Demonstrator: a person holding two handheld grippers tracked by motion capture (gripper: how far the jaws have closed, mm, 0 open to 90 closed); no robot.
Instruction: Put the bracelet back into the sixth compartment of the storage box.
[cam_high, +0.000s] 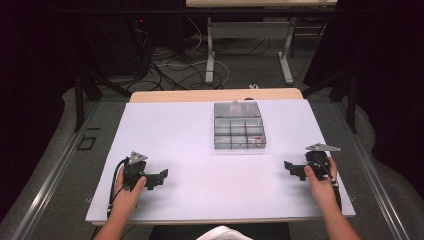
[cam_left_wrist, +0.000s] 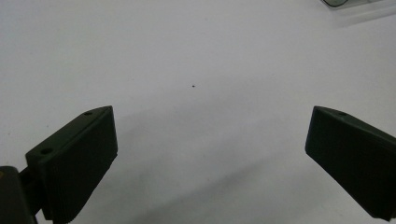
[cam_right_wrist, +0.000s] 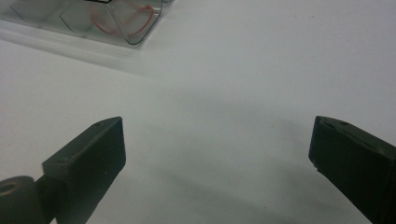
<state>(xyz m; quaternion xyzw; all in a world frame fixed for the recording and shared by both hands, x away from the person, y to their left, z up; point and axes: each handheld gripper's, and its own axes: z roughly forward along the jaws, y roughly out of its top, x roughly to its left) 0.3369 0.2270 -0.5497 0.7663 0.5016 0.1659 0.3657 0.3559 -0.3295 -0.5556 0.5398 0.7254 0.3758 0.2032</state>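
In the high view, a clear compartment box (cam_high: 239, 125) is seen standing on the white surface (cam_high: 200, 150), a little right of the frame's centre and in its upper middle part, with thin dividers splitting it into small cells. Something red lies in the cells along the box's lower right edge, and a pinkish item sits near its far wall; what these are cannot be told. The left gripper (cam_high: 159, 177) is held by a hand (cam_high: 129, 192) in the lower left of that frame, its jaws pointed toward the right of the picture. The right gripper (cam_high: 289, 168) is held by the other hand (cam_high: 320, 180) in the lower right, its jaws pointed toward the left. Both grippers are well apart from the box and from each other. In the left gripper view the jaws are spread wide with nothing between them, bare white surface lying beneath, and a corner of the box (cam_left_wrist: 345, 2) is caught at the upper right edge. In the right gripper view the jaws are likewise parted wide and empty, and the box (cam_right_wrist: 93, 21) is seen at the upper left with a red loop (cam_right_wrist: 123, 21) inside a cell.
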